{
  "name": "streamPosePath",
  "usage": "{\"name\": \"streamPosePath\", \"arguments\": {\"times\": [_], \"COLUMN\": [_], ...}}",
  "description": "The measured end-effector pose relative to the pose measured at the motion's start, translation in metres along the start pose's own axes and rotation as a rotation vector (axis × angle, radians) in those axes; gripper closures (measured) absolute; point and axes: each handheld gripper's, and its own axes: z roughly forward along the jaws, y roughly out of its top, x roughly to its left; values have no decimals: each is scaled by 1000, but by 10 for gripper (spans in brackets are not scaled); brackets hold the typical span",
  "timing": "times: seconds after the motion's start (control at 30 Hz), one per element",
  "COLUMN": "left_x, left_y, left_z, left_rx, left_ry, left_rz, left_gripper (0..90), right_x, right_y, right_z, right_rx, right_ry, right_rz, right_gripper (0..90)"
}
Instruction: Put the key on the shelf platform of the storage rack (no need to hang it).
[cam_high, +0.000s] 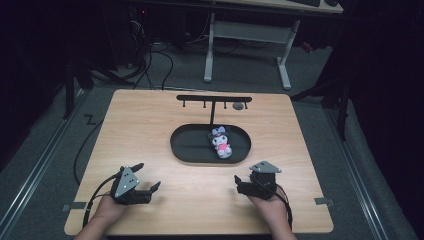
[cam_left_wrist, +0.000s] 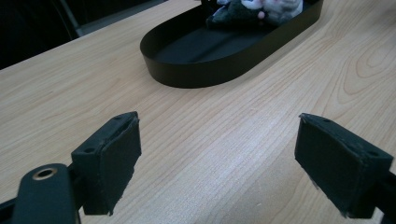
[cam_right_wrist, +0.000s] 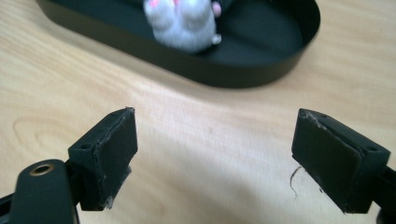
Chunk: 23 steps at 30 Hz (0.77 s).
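Observation:
A small plush toy (cam_high: 220, 142) with a white body, dark hood and pink front lies in a black oval tray (cam_high: 182, 150) at the middle of the wooden table. My left gripper (cam_high: 149, 176) rests near the front left of the table, open and holding nothing, pointing toward the tray (cam_left_wrist: 201, 70) and the toy (cam_left_wrist: 252, 9). My right gripper (cam_high: 237, 184) sits at the front right, just short of the tray, open with bare wood between its jaws. In the right gripper view the toy (cam_right_wrist: 184, 23) lies close ahead behind the tray's wall (cam_right_wrist: 252, 74).
A black T-shaped rack (cam_high: 214, 99) with small hooks stands right behind the tray, with a grey round piece (cam_high: 238, 106) hanging near its right end. Beyond the table stands a white desk frame (cam_high: 247, 35), and cables (cam_high: 150, 65) run across the floor.

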Motion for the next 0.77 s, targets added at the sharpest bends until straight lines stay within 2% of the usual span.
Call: {"name": "streamPosePath", "arguments": {"times": [0.07, 0.13, 0.17, 0.2, 0.33, 0.37, 0.5, 0.63, 0.77], "left_x": [0, 1, 1, 1, 1, 0, 0, 1, 0], "left_y": [0, 1, 1, 1, 1, 1, 1, 3, 3], "left_z": [0, 1, 1, 2, 2, 1, 2, 6, 7], "left_rx": [-3, 7, 7, 8, 10, 11, 11, 23, 26], "left_ry": [-2, -13, -13, -18, -16, -16, -24, -29, -33], "left_rz": [0, -2, -2, -2, 2, 10, 16, 9, 18], "left_gripper": [154, 154, 154, 154, 154, 154, 154, 154, 154], "right_x": [0, 1, 1, 3, 5, 5, 6, 7, 6], "right_y": [-10, -25, -25, -32, -34, -33, -34, -34, -35], "right_z": [-6, -14, -14, -21, -24, -22, -20, -21, -19], "right_rx": [-22, -59, -59, -73, -88, -84, -95, -121, -118], "right_ry": [-6, -8, -8, -7, 1, 18, 23, 14, 22], "right_rz": [4, 41, 41, 60, 75, 88, 71, 76, 78], "right_gripper": [146, 147, 147, 147, 141, 133, 135, 147, 146]}}
